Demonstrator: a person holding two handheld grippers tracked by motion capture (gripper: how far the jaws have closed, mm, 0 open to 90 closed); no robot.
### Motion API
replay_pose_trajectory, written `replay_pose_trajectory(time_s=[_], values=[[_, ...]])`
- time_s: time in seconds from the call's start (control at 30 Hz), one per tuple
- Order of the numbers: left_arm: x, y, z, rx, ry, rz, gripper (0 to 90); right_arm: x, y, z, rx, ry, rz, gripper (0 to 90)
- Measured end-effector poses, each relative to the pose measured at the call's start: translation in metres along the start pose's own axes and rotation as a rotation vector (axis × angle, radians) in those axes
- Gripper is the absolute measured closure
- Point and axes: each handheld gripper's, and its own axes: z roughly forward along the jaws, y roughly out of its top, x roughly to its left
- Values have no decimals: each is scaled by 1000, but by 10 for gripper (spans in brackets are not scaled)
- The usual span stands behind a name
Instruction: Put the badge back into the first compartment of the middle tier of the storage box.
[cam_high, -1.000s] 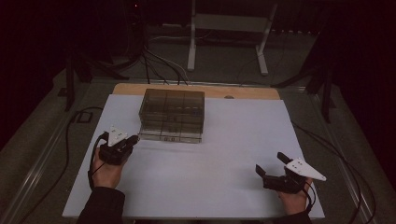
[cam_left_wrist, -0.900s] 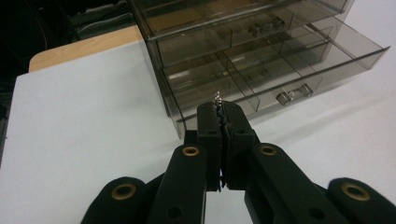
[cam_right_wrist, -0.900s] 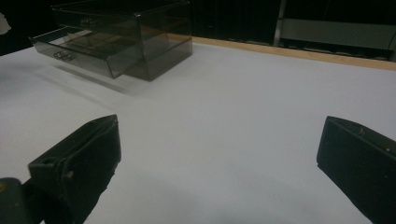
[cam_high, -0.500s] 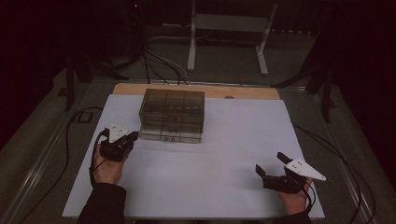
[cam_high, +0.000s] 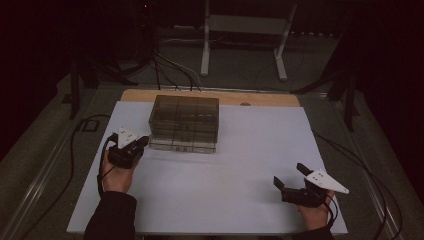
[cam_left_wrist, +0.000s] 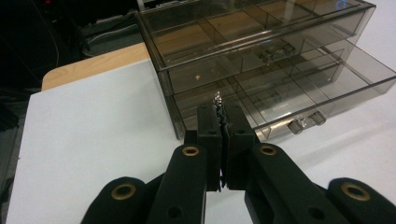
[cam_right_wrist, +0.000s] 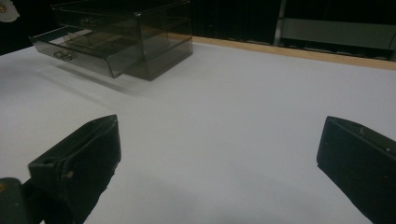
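A smoky clear drawer box with divided compartments stands on the white table at mid-left. Its lower drawer is pulled partway out. My left gripper sits just left of the box's front corner. In the left gripper view its jaws are pressed together on a tiny shiny metal piece that pokes out at the tips, close to the open drawer. My right gripper rests near the front right of the table, jaws wide apart with nothing between them.
A strip of bare wood runs along the table's far edge. Cables trail on the floor at the left, and a white stand rises behind the table. Open white surface lies between the two grippers.
My left gripper has crept slightly forward toward the box's front left corner. The right gripper has stayed where it was.
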Motion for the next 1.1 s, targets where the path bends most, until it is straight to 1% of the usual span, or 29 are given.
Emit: replay_pose_trajectory(time_s=[0.2, 0.37, 0.83, 1.1], values=[[0, 1, 4, 2, 3, 2, 890, 0, 0, 0, 1, -1, -2, 0], [-1, 4, 7, 3, 9, 11, 890, 0, 0, 0, 2, 0, -1, 0], [-1, 7, 14, 7, 22, 16, 890, 0, 0, 1, 2, 2, 0, 0], [-2, 10, 18, 7, 29, 27, 890, 0, 0, 1, 2, 2, 0, 0]])
